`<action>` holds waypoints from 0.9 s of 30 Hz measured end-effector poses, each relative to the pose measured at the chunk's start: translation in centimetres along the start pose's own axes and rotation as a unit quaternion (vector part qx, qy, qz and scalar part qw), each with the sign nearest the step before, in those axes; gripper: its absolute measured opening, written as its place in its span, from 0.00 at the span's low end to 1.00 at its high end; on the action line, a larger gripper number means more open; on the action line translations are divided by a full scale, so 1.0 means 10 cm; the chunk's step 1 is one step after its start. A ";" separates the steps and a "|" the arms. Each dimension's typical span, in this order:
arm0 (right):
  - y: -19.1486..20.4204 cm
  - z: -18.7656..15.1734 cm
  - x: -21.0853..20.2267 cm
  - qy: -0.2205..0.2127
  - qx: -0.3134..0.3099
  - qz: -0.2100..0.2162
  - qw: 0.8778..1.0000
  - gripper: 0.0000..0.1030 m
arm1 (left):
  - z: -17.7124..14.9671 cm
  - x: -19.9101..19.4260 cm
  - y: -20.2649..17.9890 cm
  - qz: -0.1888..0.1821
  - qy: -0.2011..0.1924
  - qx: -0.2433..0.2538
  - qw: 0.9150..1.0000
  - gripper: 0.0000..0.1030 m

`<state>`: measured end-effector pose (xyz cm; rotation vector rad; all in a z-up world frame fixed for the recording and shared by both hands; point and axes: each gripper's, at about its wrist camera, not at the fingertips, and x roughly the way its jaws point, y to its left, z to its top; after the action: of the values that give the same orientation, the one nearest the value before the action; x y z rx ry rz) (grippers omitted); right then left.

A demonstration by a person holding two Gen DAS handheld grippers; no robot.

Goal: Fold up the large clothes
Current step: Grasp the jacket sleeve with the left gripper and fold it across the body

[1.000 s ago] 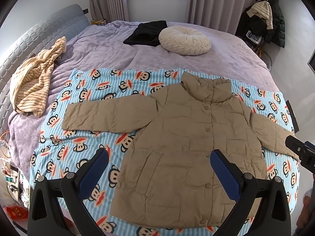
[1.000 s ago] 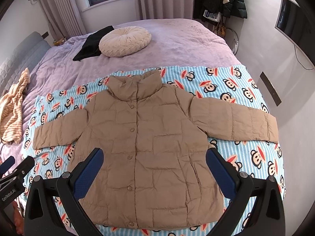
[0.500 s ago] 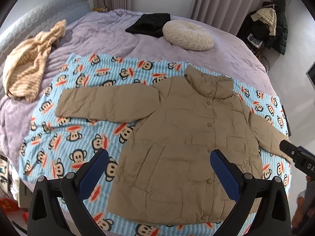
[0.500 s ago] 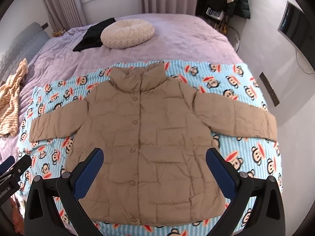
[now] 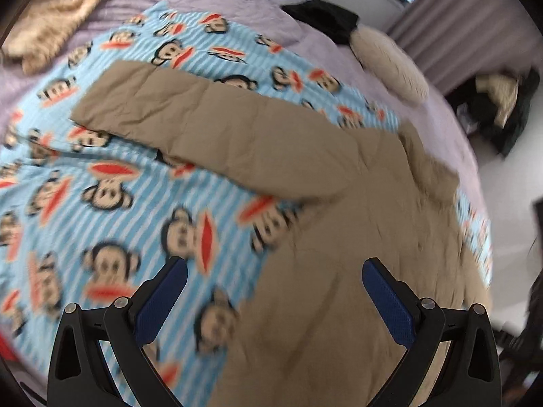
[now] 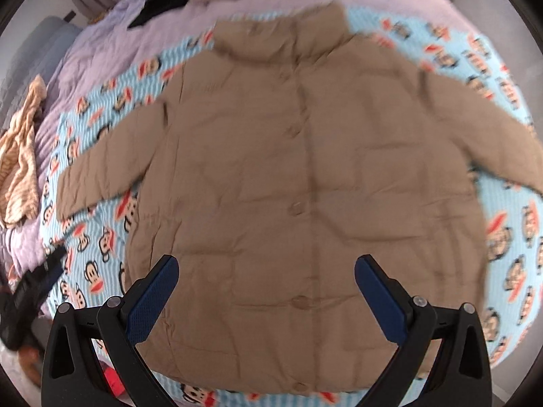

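Both grippers have dropped closer over the jacket (image 6: 305, 176), left gripper (image 5: 275, 291) and right gripper (image 6: 266, 285) jaws apart.

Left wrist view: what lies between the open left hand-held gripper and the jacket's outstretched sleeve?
Only the monkey-print blanket, bare along that stretch, separates the left hand-held gripper from the jacket sleeve; the left wrist view shows it.

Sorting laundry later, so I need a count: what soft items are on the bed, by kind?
Tan puffer jacket: 1
Monkey-print blanket: 1
Striped beige garment: 1
Black garment: 1
Round cream cushion: 1
Total: 5
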<state>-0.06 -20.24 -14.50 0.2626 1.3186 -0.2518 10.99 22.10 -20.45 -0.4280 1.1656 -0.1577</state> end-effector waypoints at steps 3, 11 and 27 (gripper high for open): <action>0.16 -0.05 0.37 0.019 -0.014 0.009 1.000 1.00 | 0.27 0.37 0.43 -0.026 -0.012 -0.052 0.998 1.00; 0.55 0.04 0.92 0.025 -0.048 0.037 0.998 1.00 | 0.87 0.90 1.13 -0.055 -0.057 -0.128 0.989 1.00; 1.54 0.97 1.38 -0.027 -0.070 0.186 0.980 0.23 | 1.45 0.70 1.01 -0.079 -0.118 -0.053 0.988 0.06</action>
<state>17.05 -9.35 -25.04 0.3744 1.2005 0.1490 25.96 32.42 -25.77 -0.6163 0.9097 -0.1777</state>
